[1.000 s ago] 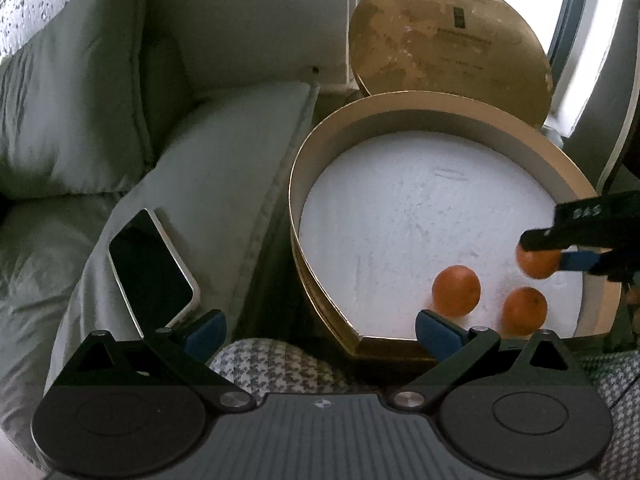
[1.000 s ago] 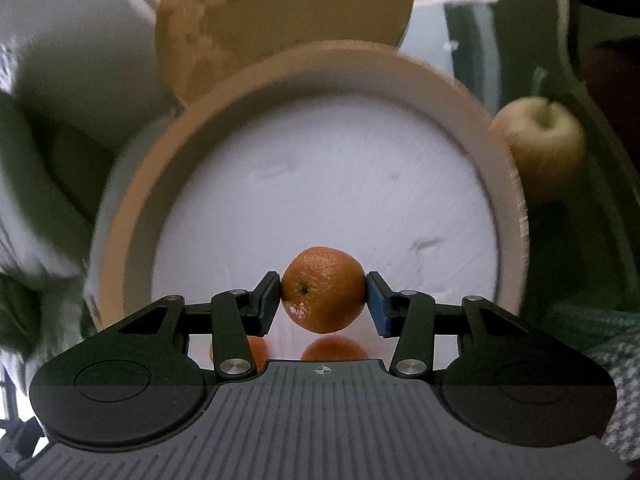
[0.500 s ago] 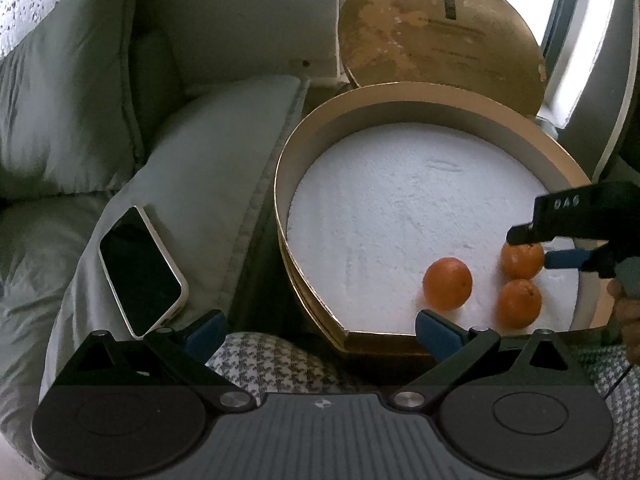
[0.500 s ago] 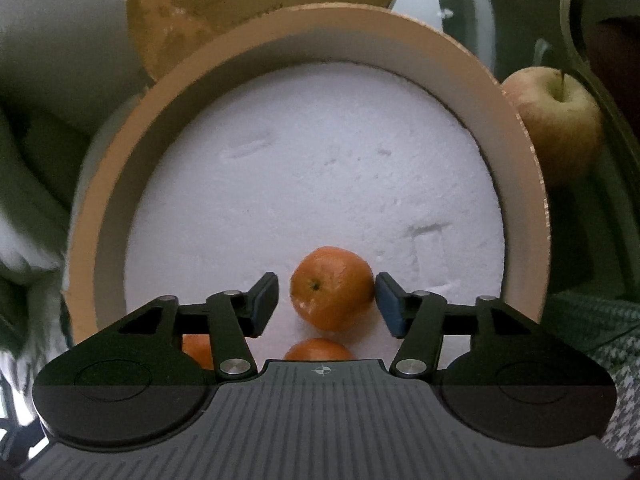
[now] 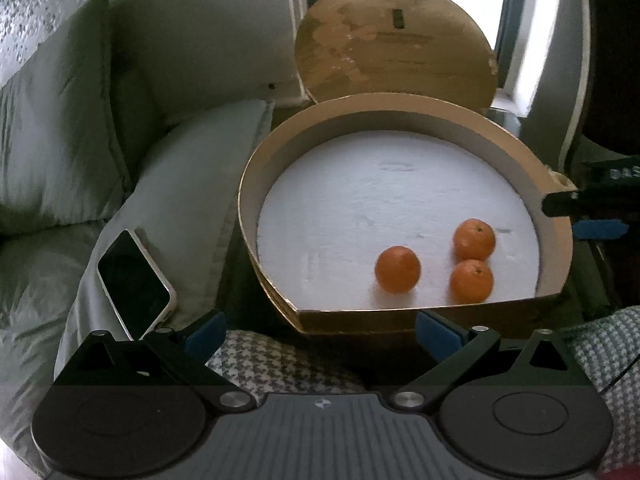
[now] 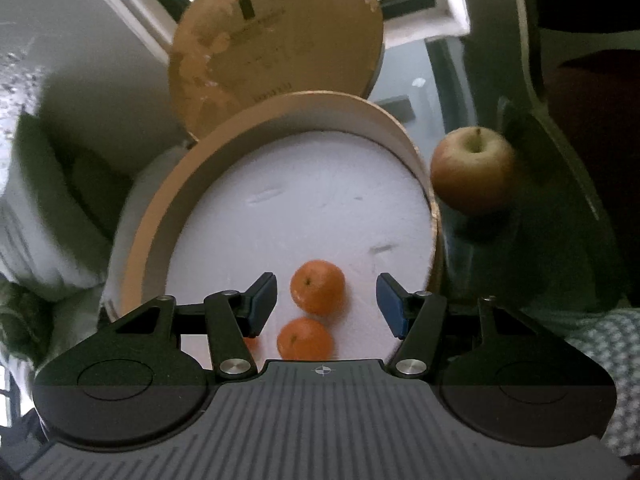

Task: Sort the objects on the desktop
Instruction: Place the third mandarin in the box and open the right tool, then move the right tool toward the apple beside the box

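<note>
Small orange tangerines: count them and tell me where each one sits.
3, all on the white foam floor of the round cardboard box: one left, one right, one nearer the front wall. None seems hidden.

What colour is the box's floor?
White; the box floor shows best in the left wrist view.

Left wrist view looks forward and down from just short of the box's (image 5: 554, 236) near rim, taking in the pillow (image 5: 180, 184) on its left. Right wrist view looks down from above the near rim, closer in, angled from the right. Both views share the box, its lid (image 6: 276, 48) propped behind, and the oranges (image 6: 318, 287).
</note>
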Available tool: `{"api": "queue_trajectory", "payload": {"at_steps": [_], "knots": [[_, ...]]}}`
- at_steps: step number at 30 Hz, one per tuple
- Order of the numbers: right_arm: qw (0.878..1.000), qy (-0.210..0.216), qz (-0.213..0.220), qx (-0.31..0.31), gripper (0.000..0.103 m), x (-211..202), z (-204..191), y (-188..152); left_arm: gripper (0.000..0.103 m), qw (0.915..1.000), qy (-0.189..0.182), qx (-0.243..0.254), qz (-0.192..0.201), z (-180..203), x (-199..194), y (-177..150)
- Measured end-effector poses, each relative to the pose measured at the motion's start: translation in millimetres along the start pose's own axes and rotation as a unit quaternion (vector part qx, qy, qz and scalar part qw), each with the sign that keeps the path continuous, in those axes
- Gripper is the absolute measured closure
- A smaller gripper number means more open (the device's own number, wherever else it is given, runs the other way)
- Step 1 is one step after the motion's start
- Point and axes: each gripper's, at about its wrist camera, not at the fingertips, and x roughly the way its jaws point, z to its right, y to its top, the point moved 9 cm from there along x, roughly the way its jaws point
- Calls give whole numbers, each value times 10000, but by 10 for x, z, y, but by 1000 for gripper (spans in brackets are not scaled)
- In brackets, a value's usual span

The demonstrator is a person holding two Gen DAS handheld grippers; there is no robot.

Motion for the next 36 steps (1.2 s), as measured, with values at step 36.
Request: {"api": "queue_trajectory", "payload": {"at_steps": [36], "knots": [[9975,-64,-154,693,21,-505,644,-627,1,9951,-117,978,-130,654,-215,-252]]}}
